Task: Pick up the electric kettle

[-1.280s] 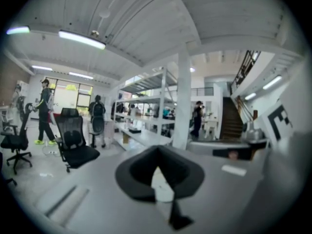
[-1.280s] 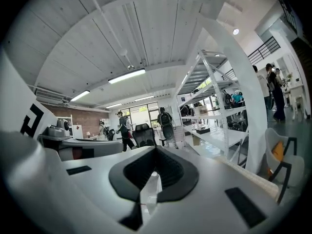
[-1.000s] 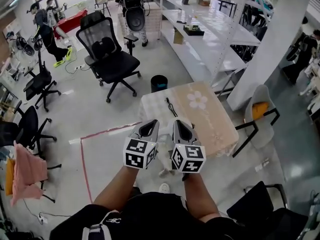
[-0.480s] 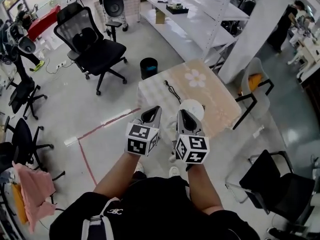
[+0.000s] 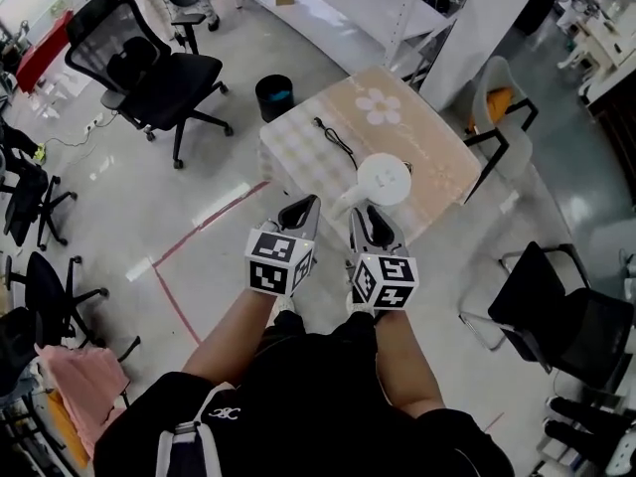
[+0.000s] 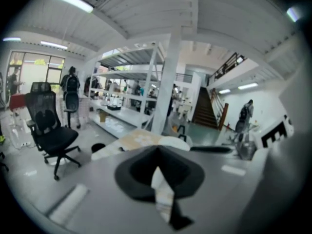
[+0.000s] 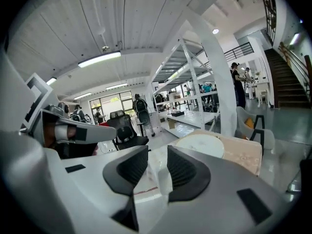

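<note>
At the right gripper view's centre, the right gripper point(image 7: 157, 165) is hiding the electric kettle point(image 7: 202, 144) below its lid. The blurred left gripper view is losing the table's point(image 6: 138, 139) near part behind the left gripper point(image 6: 157, 165).

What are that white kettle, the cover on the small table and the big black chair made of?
Kettle: probably plastic, smooth matte white with no metallic glint. Table cover: cloth or vinyl, hard to tell which; beige with printed checks and a flower, draped over the edges. Chair: black net-like back, padded-looking seat, dark wheeled base, perhaps plastic or metal.
</note>
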Demonstrator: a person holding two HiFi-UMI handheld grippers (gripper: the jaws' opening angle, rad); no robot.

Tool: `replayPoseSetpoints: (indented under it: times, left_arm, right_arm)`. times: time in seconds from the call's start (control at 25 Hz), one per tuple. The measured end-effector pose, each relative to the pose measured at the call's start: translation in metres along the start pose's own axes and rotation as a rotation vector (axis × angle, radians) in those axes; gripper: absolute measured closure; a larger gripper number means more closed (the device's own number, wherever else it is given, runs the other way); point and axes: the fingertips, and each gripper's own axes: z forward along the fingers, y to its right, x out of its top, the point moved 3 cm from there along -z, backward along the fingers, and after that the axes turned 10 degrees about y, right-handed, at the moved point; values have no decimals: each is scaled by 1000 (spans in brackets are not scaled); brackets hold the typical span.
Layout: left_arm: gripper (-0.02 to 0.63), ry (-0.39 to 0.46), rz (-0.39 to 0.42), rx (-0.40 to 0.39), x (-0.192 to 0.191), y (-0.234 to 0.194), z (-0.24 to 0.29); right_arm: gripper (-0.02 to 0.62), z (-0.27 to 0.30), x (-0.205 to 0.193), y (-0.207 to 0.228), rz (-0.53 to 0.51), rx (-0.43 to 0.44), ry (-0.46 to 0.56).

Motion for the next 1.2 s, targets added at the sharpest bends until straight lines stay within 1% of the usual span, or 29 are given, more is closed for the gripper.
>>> replayPoseSetpoints:
  times: [0.12,0.24,0.36,0.44,0.52,0.64,0.88,1.0,1.12,1.2]
  left_arm:
    - [609,-22,5,-26,-7,5,5]
    - [609,-22,-11,-21,-10,1,5]
    - [609,-16,-28,-9,-12,-4,3]
    - [609,-23,-20,-3,-13,-7,2]
    - [609,-38,-6,4,-15,-10,0]
    - [609,-55,6,25,-18,-19,-8]
    - [609,-73,15,92,-21,-42,-26]
    - [609,-84,24,120,-22,-49,-31]
    - [609,-89,44,143,-23,-51,-34]
    - [609,-84,60,157,-21,-52,-36]
  right_arm:
    - [472,2,-24,9,27,-21,-45]
    - [465,7,-48,11,39,-39,-96]
    - [463,16,-66,11,49,-49,-112]
    - [450,25,-76,13,60,-46,-128]
    - [417,35,-88,13,71,-32,-159]
    - [386,52,-105,13,59,-16,-188]
    - [374,81,-117,13,11,-45,-171]
    - [373,94,-117,9,-35,-20,-158]
    - [374,100,-114,8,-113,-2,-114]
    - [374,103,-117,9,-136,8,-100]
